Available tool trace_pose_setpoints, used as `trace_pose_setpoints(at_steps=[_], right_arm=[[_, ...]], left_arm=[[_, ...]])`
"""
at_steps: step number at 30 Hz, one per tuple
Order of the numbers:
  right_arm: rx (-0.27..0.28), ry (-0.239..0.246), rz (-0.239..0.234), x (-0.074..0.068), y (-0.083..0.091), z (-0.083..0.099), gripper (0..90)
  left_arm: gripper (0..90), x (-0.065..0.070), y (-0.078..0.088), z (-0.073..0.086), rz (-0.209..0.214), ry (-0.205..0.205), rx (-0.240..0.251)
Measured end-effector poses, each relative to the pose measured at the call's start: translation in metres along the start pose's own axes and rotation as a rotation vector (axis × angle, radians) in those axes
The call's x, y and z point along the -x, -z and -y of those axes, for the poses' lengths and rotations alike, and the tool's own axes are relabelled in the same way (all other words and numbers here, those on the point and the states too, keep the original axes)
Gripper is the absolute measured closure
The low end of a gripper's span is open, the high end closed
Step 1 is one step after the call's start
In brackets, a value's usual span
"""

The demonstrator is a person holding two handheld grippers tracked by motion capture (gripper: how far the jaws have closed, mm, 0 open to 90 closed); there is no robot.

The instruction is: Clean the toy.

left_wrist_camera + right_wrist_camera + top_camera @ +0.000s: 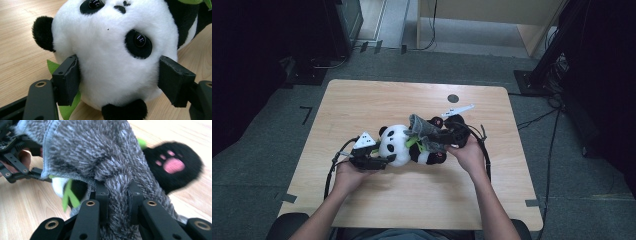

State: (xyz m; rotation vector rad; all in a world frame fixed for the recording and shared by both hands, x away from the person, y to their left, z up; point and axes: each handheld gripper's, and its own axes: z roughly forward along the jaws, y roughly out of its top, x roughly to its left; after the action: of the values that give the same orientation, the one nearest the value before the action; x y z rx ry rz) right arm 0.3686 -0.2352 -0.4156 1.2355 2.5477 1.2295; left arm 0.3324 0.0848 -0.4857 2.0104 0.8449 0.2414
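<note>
A black and white panda plush [398, 142] lies on its side in the middle of the wooden table [362, 100]. Its white head [110, 50] sits between the pads [67, 80] of my left gripper [117, 62], which press into it from both sides. A grey fuzzy cloth [422, 126] is draped over the panda's body. My right gripper [117, 187] is shut on a bunched fold of that cloth [95, 150]. A black paw with a pink pad [173, 166] and a green leaf [67, 195] show beside the cloth. In the high view the left gripper [386, 159] is at the head and the right gripper [441, 140] at the body.
A small dark round spot [453, 98] marks the table's far side. Cables [332, 170] trail from both grippers over the tabletop. Beyond the table stand a light wooden cabinet [492, 15] and black equipment [557, 45] on grey carpet.
</note>
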Motion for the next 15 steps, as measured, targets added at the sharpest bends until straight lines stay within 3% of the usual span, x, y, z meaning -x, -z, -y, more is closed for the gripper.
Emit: trace_pose_setpoints(at_steps=[6, 9, 15], right_arm=[[0.008, -0.033, -0.009, 0.016, 0.005, 0.013, 77.1], [-0.011, 0.001, 0.053, 0.021, 0.005, 0.018, 76.7], [-0.011, -0.06, 0.041, 0.037, 0.004, 0.031, 76.7]], left_arm=[[25.5, 0.0, 0.0, 0.0, 0.001, -0.003, 0.002], [25.5, -0.001, 0.0, -0.001, 0.005, 0.009, 0.008], [25.5, -0.003, -0.001, -0.001, 0.01, 0.015, 0.012]])
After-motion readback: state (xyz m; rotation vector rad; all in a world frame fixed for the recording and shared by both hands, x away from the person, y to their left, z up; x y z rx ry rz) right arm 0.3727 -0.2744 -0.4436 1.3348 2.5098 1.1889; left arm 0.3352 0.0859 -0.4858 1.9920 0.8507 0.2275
